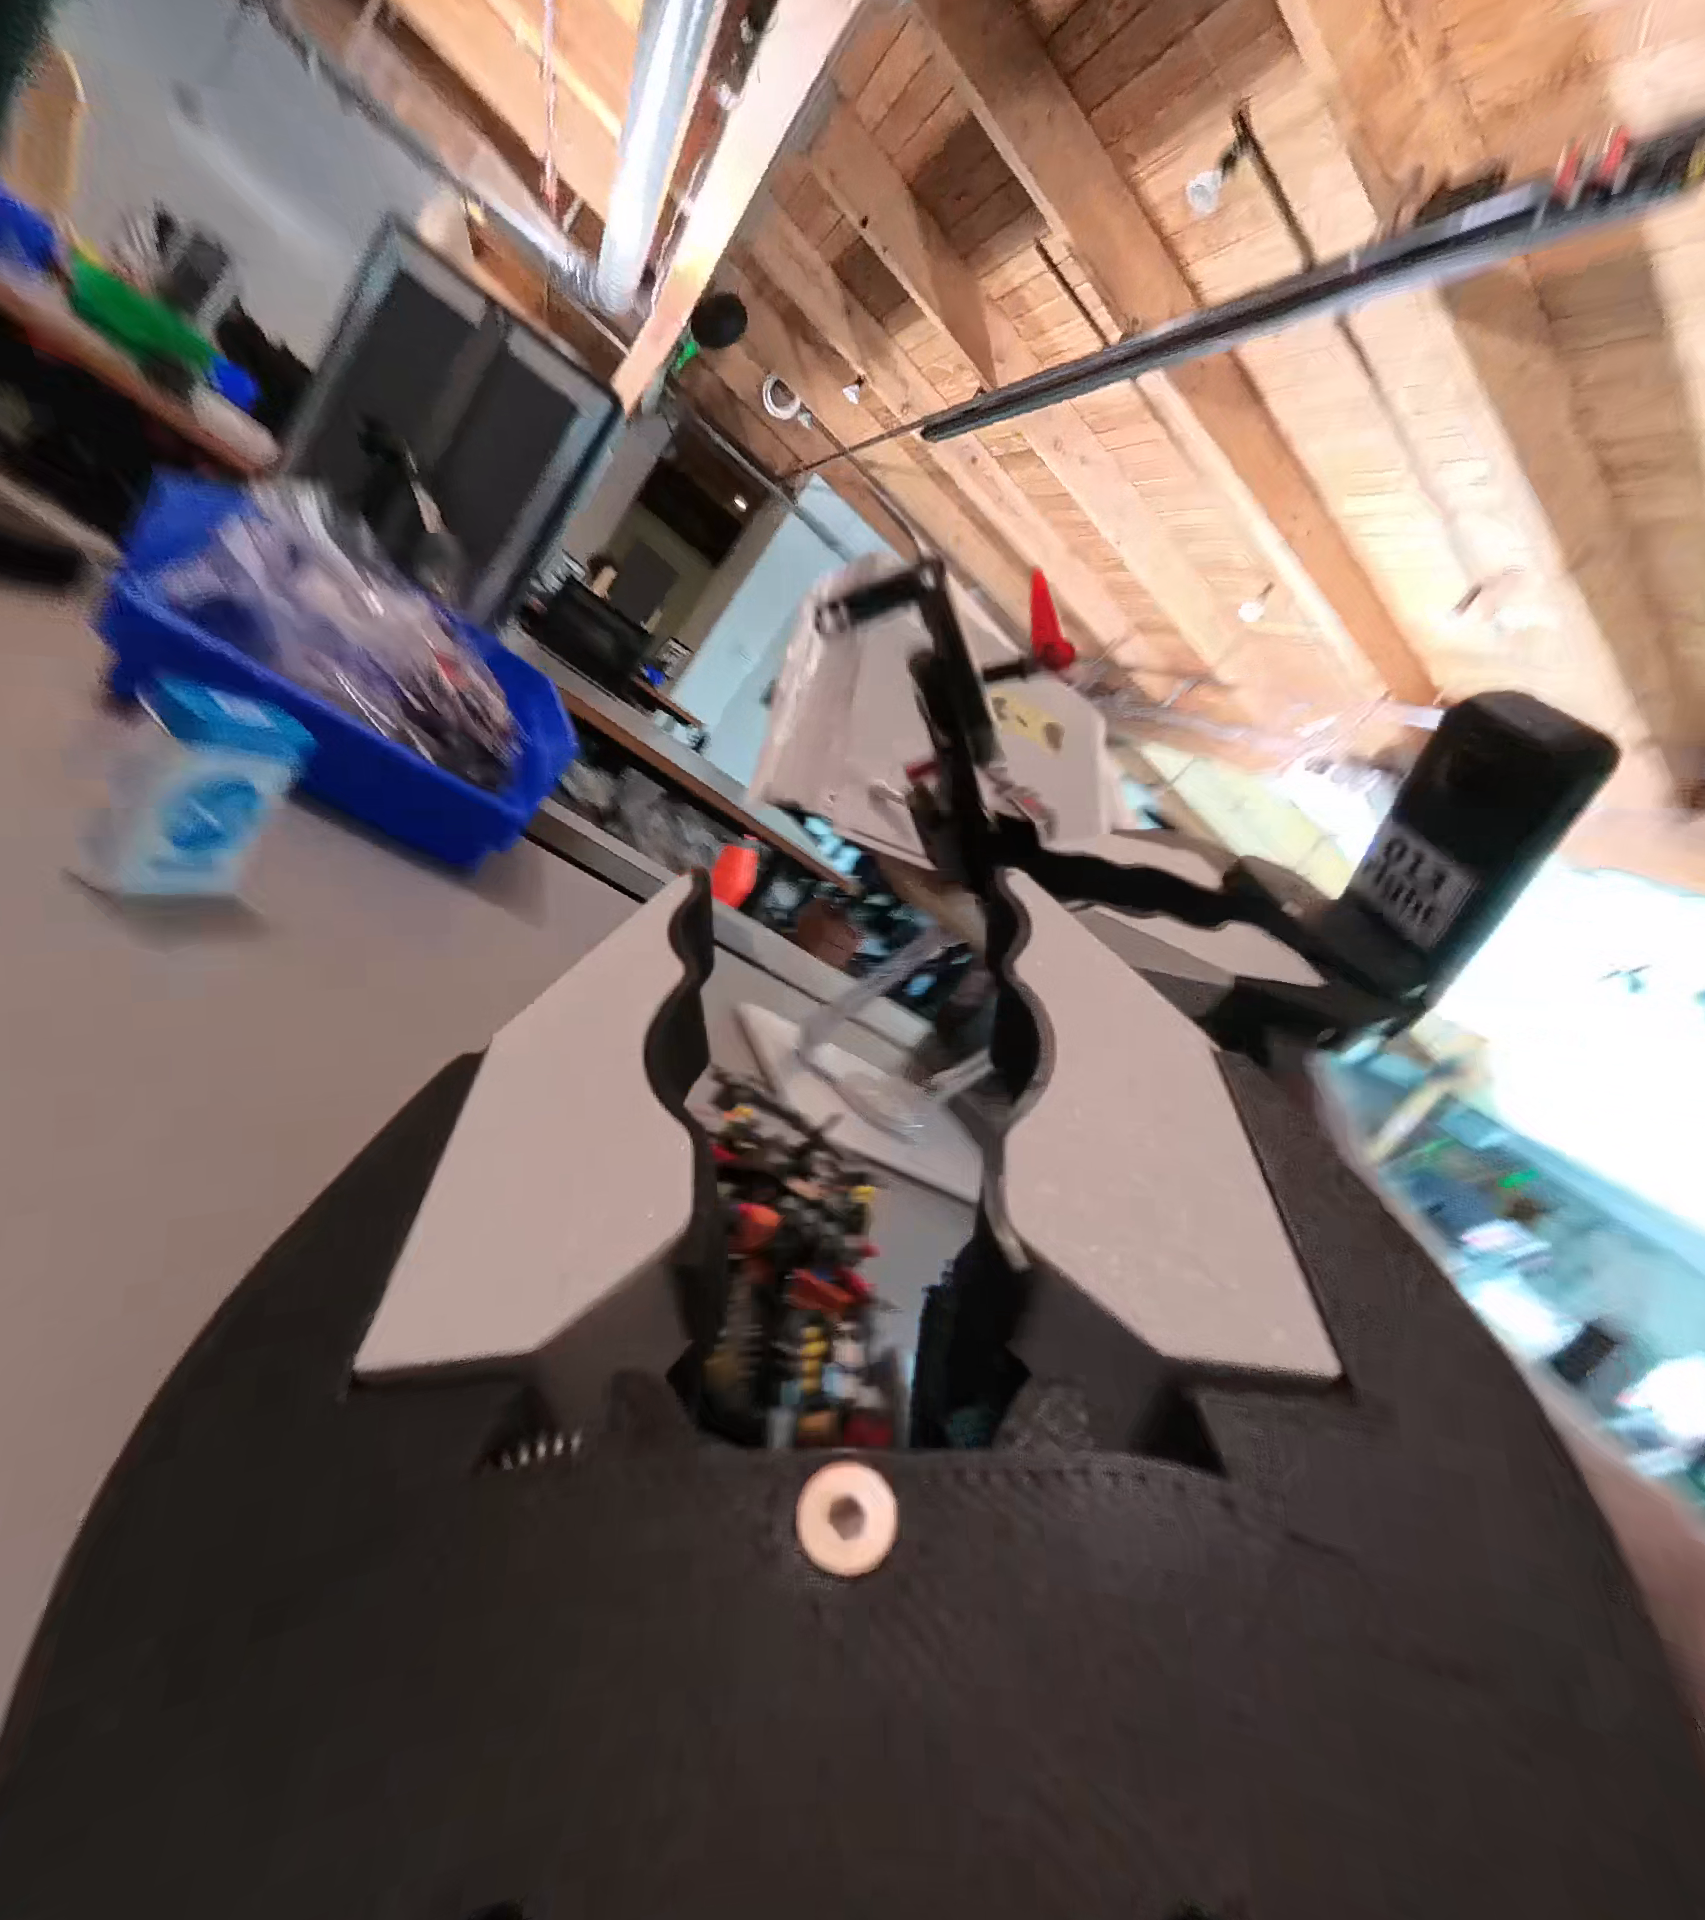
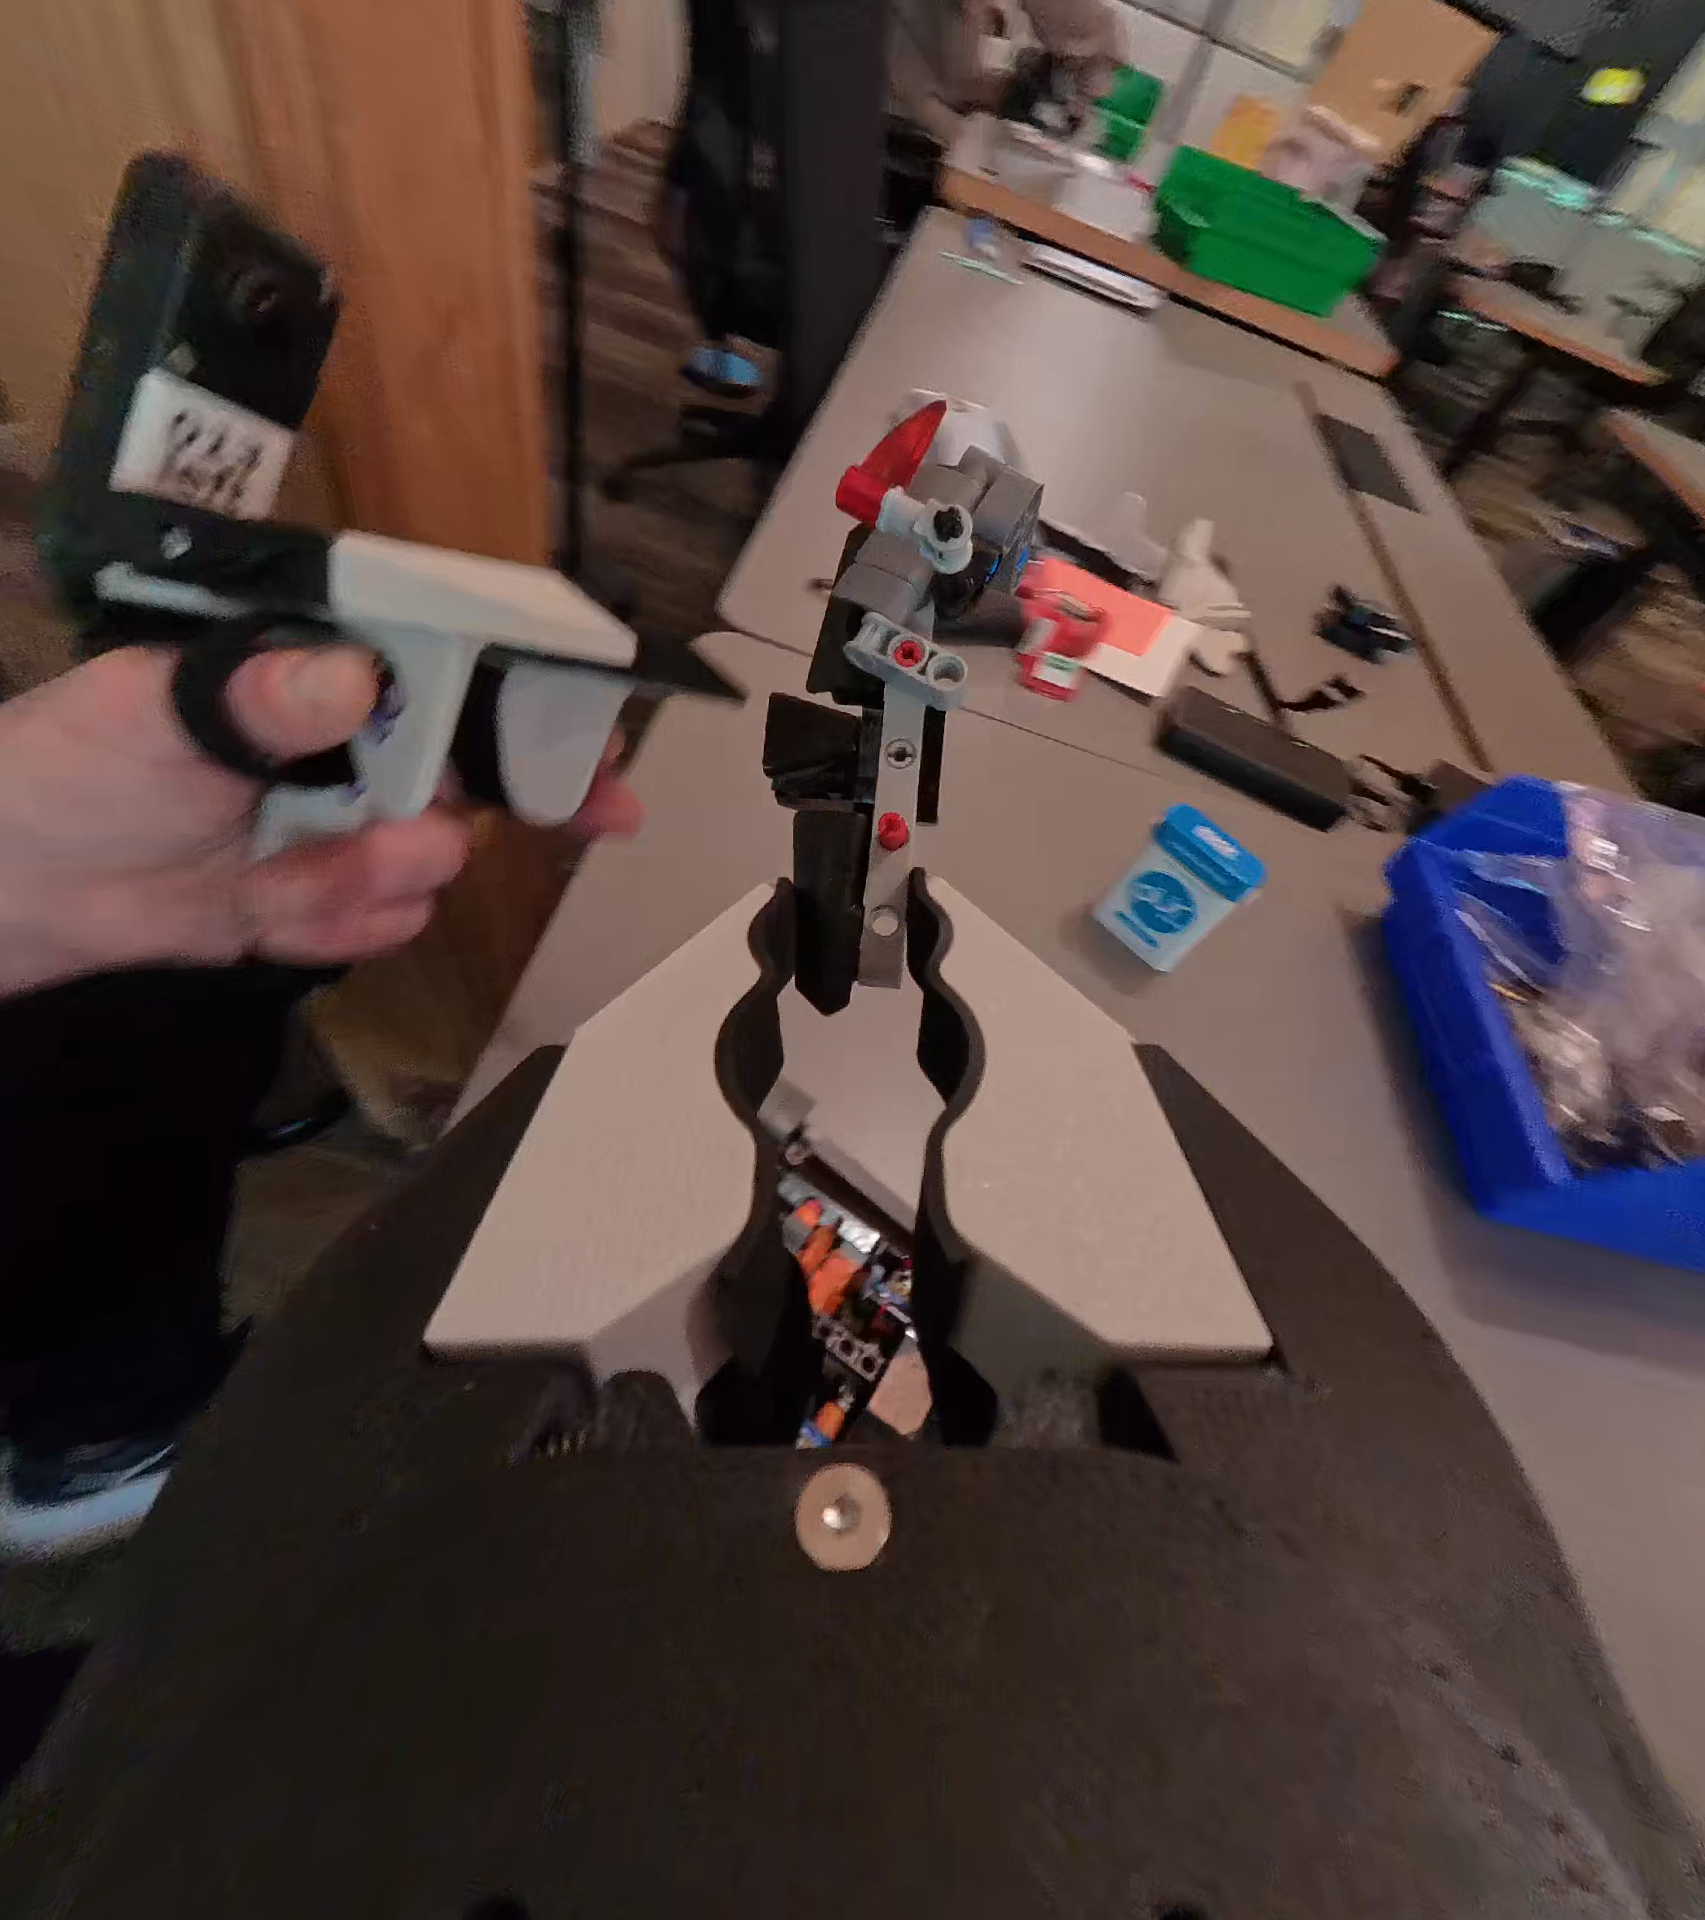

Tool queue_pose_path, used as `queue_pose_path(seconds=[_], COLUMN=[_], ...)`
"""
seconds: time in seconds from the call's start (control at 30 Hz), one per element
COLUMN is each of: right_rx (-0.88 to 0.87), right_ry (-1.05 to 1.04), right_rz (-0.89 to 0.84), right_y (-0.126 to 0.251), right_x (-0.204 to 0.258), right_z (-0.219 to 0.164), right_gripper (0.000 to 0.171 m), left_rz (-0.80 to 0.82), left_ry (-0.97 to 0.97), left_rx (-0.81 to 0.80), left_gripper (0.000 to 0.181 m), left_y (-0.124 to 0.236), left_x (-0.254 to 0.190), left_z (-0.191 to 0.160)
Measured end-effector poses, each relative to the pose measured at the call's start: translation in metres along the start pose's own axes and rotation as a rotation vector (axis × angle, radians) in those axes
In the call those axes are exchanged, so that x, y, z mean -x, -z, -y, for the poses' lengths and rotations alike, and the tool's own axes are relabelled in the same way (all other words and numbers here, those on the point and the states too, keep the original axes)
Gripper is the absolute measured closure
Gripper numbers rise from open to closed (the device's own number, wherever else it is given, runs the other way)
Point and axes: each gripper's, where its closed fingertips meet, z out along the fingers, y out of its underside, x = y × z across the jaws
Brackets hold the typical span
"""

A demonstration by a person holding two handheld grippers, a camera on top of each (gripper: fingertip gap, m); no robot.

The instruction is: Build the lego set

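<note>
My right gripper (image 2: 848,894) is shut on the lower end of a tall, thin lego assembly (image 2: 895,748) of black and grey parts, with red pins and a red tip. It holds the assembly upright above the grey table (image 2: 1087,416). My left gripper (image 1: 848,894) is open and empty. In the right wrist view a hand holds the left gripper (image 2: 702,686) just left of the assembly, apart from it. In the left wrist view the assembly (image 1: 952,727) sits just beyond my open fingers, clamped by the right gripper (image 1: 983,842).
Loose lego pieces (image 2: 848,1299) lie on the table below the grippers. A blue bin (image 2: 1554,1039) of bagged parts stands at the right. A small blue-and-white tub (image 2: 1175,883) stands beside it. Boxes, papers and green bins (image 2: 1253,229) lie farther back.
</note>
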Motion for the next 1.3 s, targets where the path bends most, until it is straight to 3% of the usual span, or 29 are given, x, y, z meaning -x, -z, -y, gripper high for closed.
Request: queue_pose_path(seconds=[0.07, 0.17, 0.37, 0.43, 0.53, 0.67, 1.0, 1.17, 1.3], right_rx=[0.024, 0.054, 0.1, 0.094, 0.097, 0.1, 0.091, 0.091, 0.1], right_ry=[0.006, 0.09, 0.232, 0.255, 0.267, 0.252, 0.119, 0.134, 0.142], right_rz=[0.093, 0.188, 0.278, 0.308, 0.326, 0.319, 0.292, 0.306, 0.306], right_y=[0.008, 0.019, 0.032, 0.035, 0.038, 0.038, 0.039, 0.041, 0.042], right_x=[0.01, 0.029, 0.056, 0.062, 0.063, 0.065, 0.064, 0.069, 0.069], right_z=[-0.005, -0.009, -0.016, -0.016, -0.017, -0.018, -0.017, -0.014, -0.015], right_gripper=[0.153, 0.153, 0.153, 0.153, 0.153, 0.154, 0.154, 0.154, 0.154], left_rz=[0.049, -0.079, -0.262, -0.272, -0.288, -0.299, -0.179, -0.2, -0.25], left_ry=[-0.235, -0.43, -0.774, -0.834, -0.838, -0.856, -0.925, -0.903, -0.909], left_rx=[0.031, 0.093, 0.393, 0.432, 0.41, 0.374, 0.254, 0.27, 0.314], left_gripper=[0.122, 0.11, 0.099, 0.112, 0.132, 0.136, 0.141, 0.141, 0.13], left_y=[0.01, 0.009, 0.002, 0.001, 0.001, 0.002, -0.002, 0.004, 0.011], left_x=[0.002, -0.03, -0.063, -0.065, -0.069, -0.073, -0.07, -0.074, -0.08], left_z=[0.016, 0.029, -0.02, -0.029, -0.028, -0.025, -0.018, -0.018, -0.018])
